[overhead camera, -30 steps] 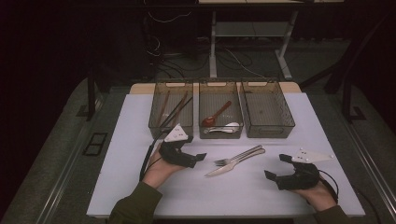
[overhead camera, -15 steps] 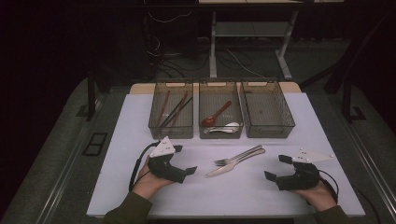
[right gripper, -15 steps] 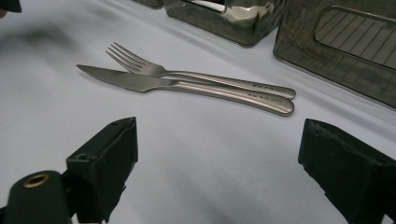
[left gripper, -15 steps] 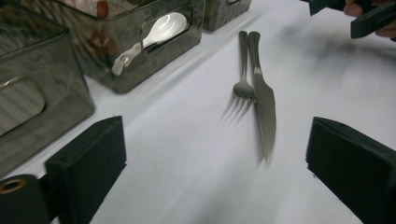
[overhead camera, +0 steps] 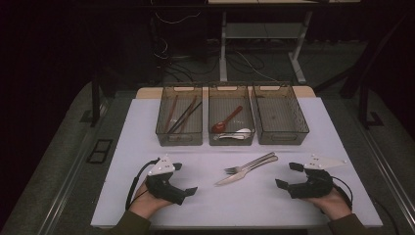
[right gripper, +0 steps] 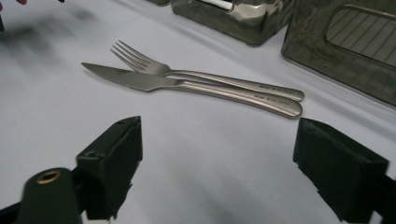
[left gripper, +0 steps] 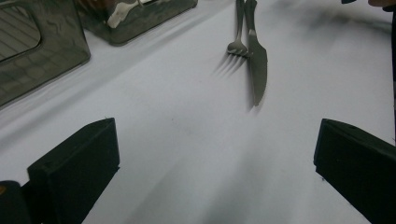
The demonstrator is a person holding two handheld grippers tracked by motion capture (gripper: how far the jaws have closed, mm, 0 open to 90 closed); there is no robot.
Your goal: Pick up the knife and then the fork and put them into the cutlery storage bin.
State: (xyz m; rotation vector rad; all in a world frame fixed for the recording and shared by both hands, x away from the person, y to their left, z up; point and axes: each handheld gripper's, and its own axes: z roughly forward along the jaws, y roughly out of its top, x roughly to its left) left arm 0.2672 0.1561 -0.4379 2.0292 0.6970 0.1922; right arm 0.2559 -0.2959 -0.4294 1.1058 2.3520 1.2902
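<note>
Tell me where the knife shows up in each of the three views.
High view: knife at table centre, between the grippers.
Left gripper view: knife upper right of centre, tip toward the camera.
Right gripper view: knife above centre, tip pointing left.
Shared landmark: the fork lying against it.

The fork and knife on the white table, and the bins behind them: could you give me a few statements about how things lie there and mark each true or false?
1. The fork and knife lie side by side on the table, outside the bins. True.
2. The right bin holds the spoons. False: it looks empty; the red spoon and white spoon are in the middle bin.
3. The left gripper is shut on the knife. False: its jaws stand open with nothing between them.
4. Chopsticks lie in the left bin. True.
5. The right gripper is open, short of the cutlery. True.
</note>
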